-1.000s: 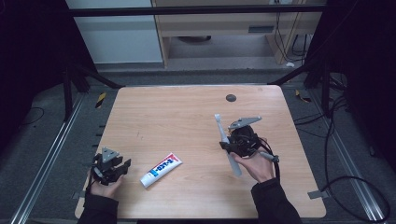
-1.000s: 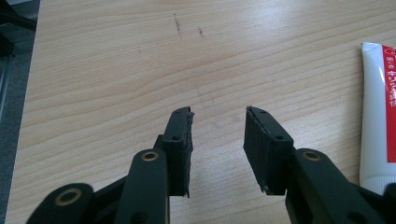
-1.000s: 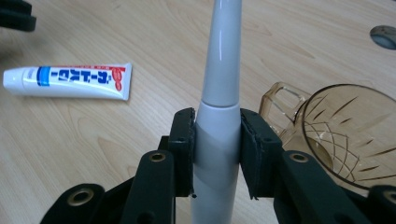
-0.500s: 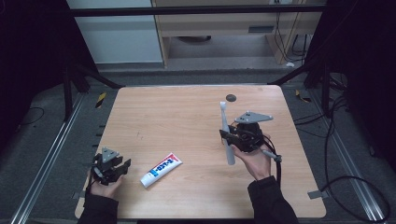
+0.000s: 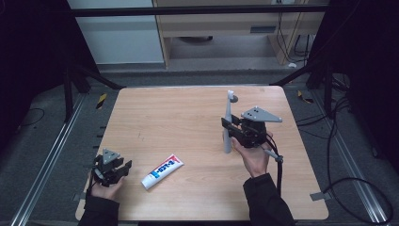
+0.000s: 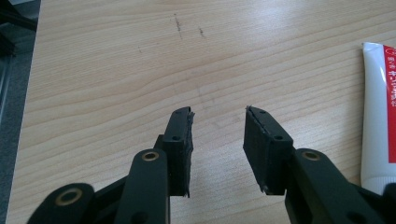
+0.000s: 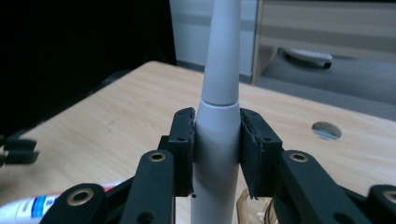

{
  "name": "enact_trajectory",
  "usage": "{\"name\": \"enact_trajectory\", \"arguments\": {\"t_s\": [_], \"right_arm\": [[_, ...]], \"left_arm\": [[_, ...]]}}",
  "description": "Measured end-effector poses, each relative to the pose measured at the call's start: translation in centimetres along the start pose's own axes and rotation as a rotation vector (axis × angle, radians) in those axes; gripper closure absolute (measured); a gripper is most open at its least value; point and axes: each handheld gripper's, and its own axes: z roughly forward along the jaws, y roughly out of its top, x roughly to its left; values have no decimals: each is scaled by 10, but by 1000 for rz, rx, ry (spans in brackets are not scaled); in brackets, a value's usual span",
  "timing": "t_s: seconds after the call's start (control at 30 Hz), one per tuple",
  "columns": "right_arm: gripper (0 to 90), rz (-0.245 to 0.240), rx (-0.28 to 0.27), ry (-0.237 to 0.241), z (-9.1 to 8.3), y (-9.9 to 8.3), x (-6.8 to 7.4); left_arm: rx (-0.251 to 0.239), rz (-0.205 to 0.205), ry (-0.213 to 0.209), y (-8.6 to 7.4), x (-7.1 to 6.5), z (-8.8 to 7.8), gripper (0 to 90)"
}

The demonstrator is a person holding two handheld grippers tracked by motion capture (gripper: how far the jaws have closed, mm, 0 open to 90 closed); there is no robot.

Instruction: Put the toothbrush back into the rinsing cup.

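The right gripper clamps an upright grey electric toothbrush. The left gripper rests empty, jaws apart, beside a toothpaste tube on the table.

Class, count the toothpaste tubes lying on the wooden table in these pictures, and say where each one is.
1. The toothpaste tube lies flat near the table's front edge, just right of the left tool, apart from it.
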Motion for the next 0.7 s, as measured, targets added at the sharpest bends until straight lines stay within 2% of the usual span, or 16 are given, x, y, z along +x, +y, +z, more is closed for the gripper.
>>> {"name": "enact_trajectory", "arguments": {"t_s": [0.17, 0.7], "right_arm": [[678, 24, -73, -31, 0, 6, -3], [678, 67, -162, -158, -3, 16, -33]], "left_arm": [[-3, 2, 2, 0, 0, -1, 619], [-6, -1, 5, 0, 0, 0, 622]]}}
